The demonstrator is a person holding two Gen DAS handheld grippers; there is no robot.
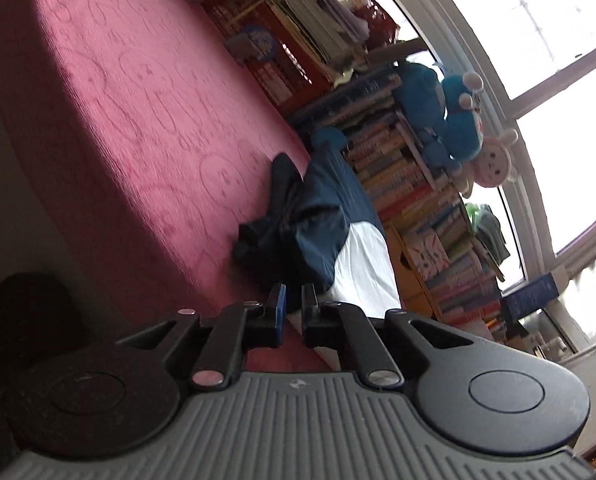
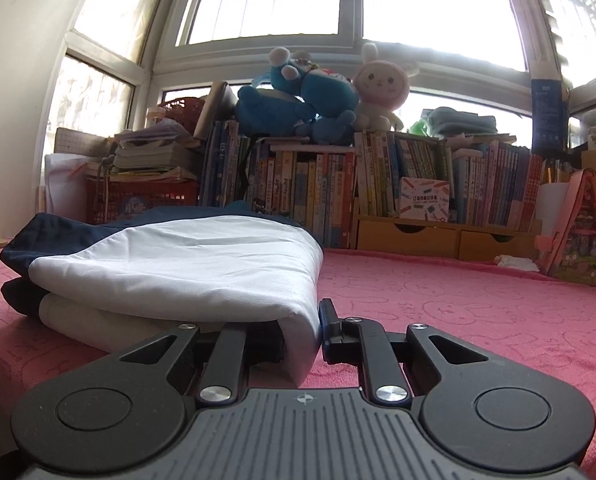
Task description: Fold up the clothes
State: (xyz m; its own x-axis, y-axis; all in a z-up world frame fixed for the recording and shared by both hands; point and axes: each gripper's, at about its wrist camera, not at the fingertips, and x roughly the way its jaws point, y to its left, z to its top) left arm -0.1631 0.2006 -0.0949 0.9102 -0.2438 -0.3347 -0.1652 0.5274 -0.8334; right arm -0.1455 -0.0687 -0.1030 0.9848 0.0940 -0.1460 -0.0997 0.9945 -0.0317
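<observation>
**Right tongs clamped on the garment's edge, left tongs empty above the bed**

We see the right gripper (image 2: 302, 334) low in its frame, jaws closed on the white folded edge of the garment (image 2: 170, 264); the cloth wraps over the left finger and hides it, while the right finger (image 2: 330, 330) shows its blue pad pressed against the fabric. The left gripper (image 1: 293, 307) sits at lower centre of its tilted view with its fingers drawn near each other, a narrow gap between them and nothing in it.

Nothing stands between either gripper and the cloth. In the right wrist view we find a pink triangular case (image 2: 582, 236) at far right, well apart from the garment, and a crumpled white scrap (image 2: 516, 262) beside it.

The garment is navy and white, folded in layers on the left of the right wrist frame; in the left wrist view it lies crumpled at centre, the dark part bunched.

It rests on a pink embossed bedcover (image 1: 130, 120). Behind run rows of books (image 2: 338, 192), a red basket (image 2: 138, 196), blue plush toys (image 2: 298, 92), a pink rabbit plush (image 2: 380, 84), and bright windows (image 2: 438, 0).
</observation>
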